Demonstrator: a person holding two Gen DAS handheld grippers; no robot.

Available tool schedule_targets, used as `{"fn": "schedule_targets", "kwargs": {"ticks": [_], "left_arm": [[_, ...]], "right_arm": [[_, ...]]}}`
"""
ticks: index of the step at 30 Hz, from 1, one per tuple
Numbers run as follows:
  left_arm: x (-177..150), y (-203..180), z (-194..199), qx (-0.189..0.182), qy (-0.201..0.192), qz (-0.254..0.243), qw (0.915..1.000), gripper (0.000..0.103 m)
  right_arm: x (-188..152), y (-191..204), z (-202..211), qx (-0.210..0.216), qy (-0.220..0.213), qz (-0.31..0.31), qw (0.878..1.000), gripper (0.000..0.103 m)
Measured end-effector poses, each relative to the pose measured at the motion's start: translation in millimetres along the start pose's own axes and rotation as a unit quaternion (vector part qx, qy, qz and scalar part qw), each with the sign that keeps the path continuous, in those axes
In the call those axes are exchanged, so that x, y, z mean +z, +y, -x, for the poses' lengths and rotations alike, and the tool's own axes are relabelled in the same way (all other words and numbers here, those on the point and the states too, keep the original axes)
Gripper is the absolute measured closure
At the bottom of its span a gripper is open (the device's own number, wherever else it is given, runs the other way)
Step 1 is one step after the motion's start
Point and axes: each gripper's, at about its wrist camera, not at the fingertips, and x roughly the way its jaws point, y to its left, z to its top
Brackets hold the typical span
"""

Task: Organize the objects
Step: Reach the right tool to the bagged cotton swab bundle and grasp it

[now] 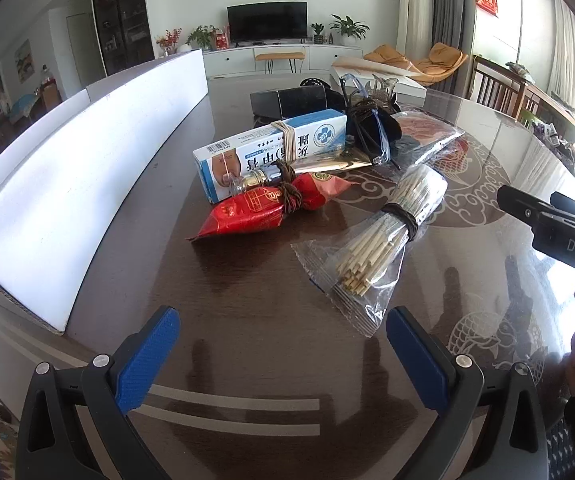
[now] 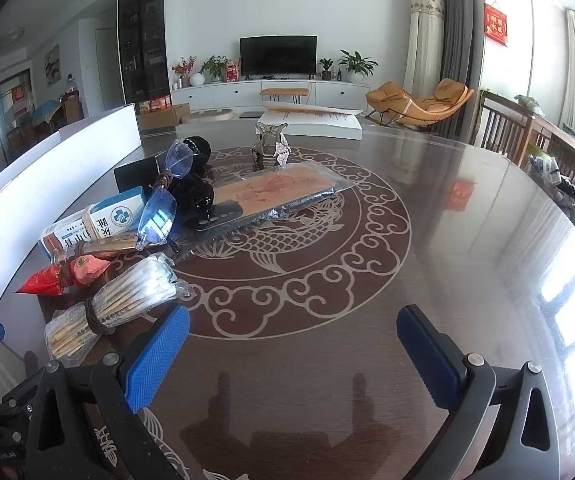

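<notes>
Bag of sticks lying centre-right in the left wrist view, nearest item of the clutter, cinched at its middle by a dark tie. Just up-left, touching or nearly so: red packet, then blue-and-white box, glasses and a flat wrapped pack toward upper centre. White carton wall along the left of the frame, probably the drop place. Left gripper at bottom centre, jaws spread wide, empty. Right gripper likewise wide and empty over bare table. Best approached across the tied waist, square to the sticks, avoiding loose plastic ends.
</notes>
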Motion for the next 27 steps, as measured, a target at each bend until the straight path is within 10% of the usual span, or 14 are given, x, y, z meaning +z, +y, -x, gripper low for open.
{"fn": "schedule_targets", "kwargs": {"ticks": [27], "left_arm": [[-20, 5, 3, -0.031, 0.023, -0.013, 0.9992, 0.0]], "right_arm": [[0, 10, -18, 0.002, 0.037, 0.021, 0.999, 0.0]]}}
